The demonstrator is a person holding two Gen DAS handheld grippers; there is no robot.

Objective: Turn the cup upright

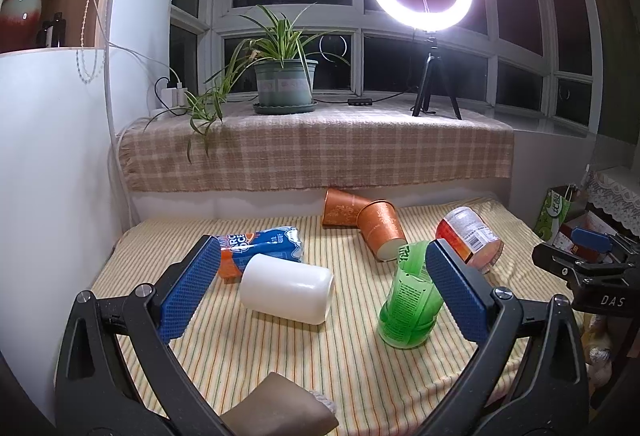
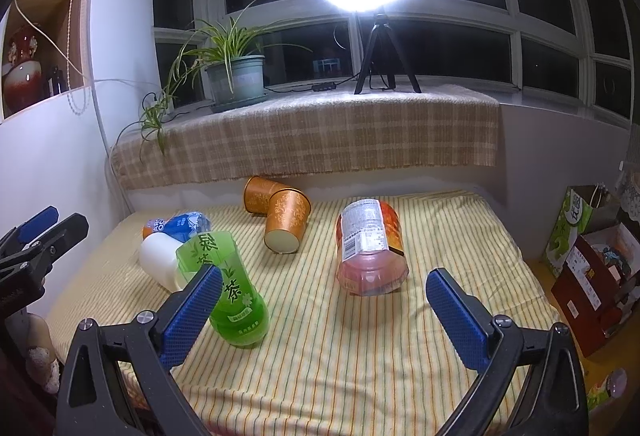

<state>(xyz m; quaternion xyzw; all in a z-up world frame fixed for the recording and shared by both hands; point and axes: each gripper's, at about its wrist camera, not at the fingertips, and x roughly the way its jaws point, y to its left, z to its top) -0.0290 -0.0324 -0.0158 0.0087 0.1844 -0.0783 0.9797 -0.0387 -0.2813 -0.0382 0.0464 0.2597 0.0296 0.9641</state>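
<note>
Both sets of tongs hung wide apart above the striped cloth (image 1: 280,356) on the desk, gripping nothing. The left tongs (image 1: 318,286) framed the white cup (image 1: 286,288), which lay on its side near the front left, touching the blue-and-orange packet (image 1: 260,248) behind it. The right tongs (image 2: 324,310) hovered over bare cloth between the green bottle-cup (image 2: 232,284) and the pink jar-shaped cup (image 2: 370,248), both of which seemed to be standing mouth-down.

At the back, two orange paper cups (image 1: 360,218) lay tipped over, touching each other near the wall.

To my eye the white cup was the likely target. I'd have lowered the left tongs squarely across its round body, closed gently so it could not roll away, then lifted clear of the packet before turning it mouth-up and setting it down on open cloth.

As for writing, the green one carried large Chinese characters, the last reading 茶. The packet showed fragments like "RC" and "OC". The pink one bore a white label with a barcode, its print too small to read. "DAS" was stamped on the right tool's body (image 1: 592,276).
</note>
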